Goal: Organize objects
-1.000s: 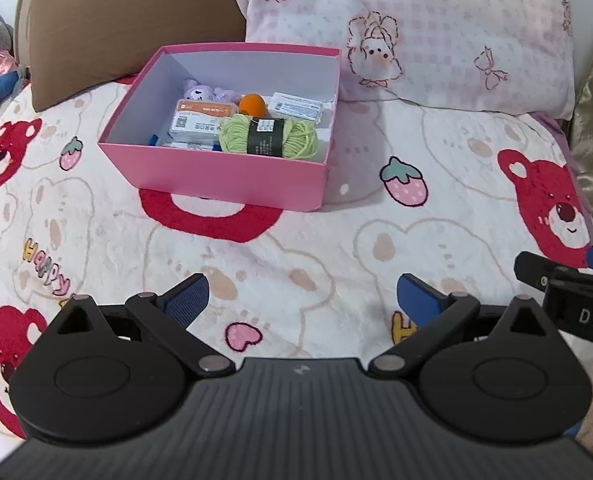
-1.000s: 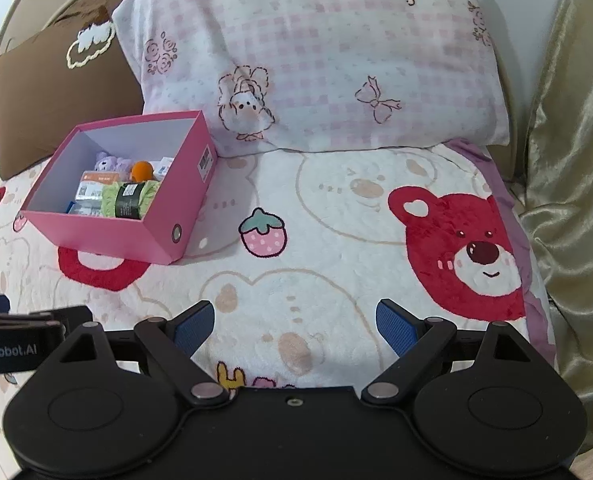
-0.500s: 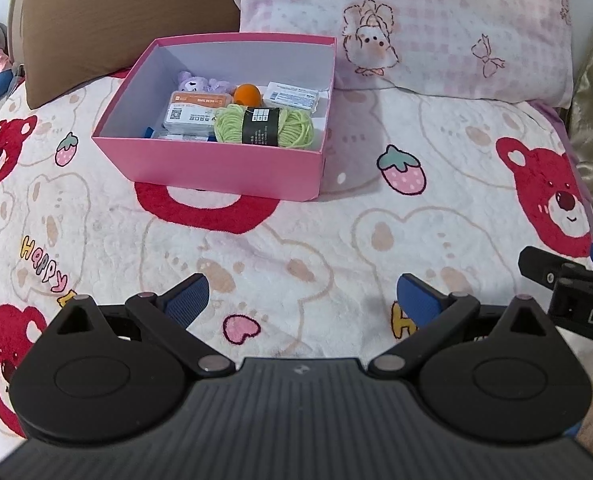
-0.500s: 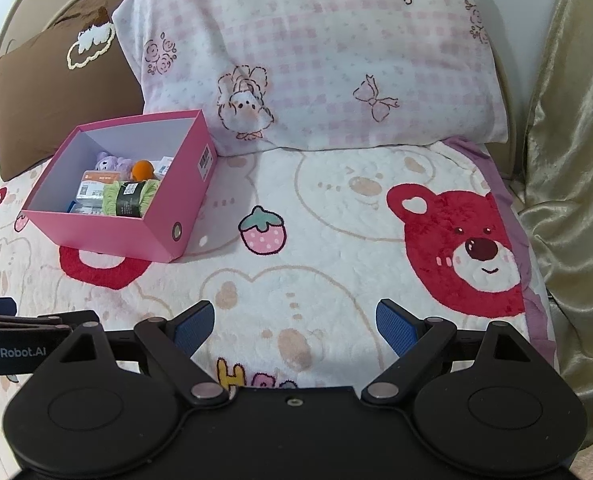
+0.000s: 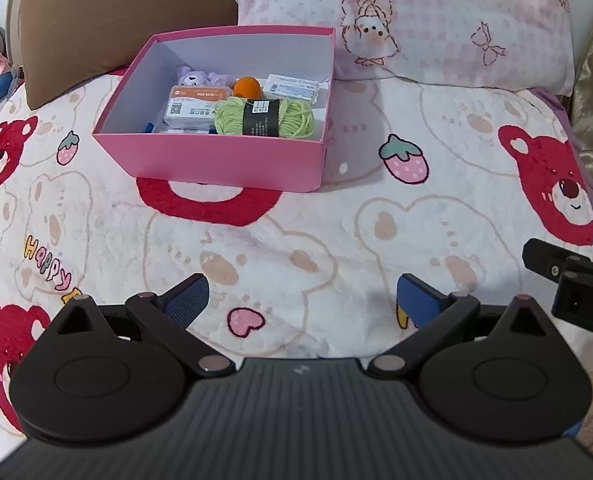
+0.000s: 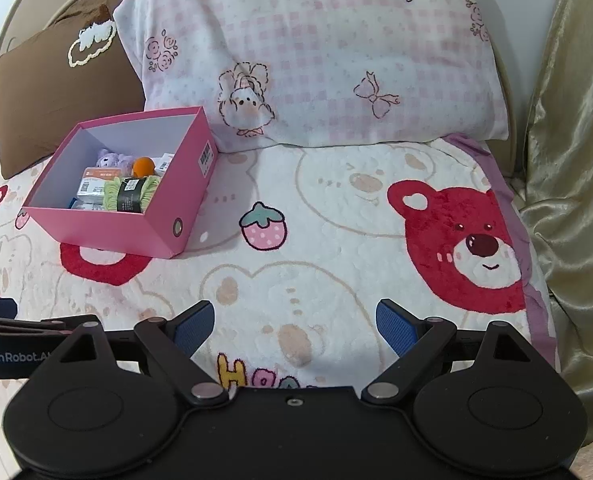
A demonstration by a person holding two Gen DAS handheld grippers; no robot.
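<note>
Left gripper tilts down slightly since earlier; pink box sits lower in view, near bed's head edge by pillow. Right gripper steady. Both level, fingers wide apart, holding nothing.

box on the bed, pillows behind it

the box sits on the blanket, upper middle of the left wrist frame. in it, the yarn lies front right, the ball and plush toy behind. two pillows stand beyond; a curtain fills the right edge.
</note>
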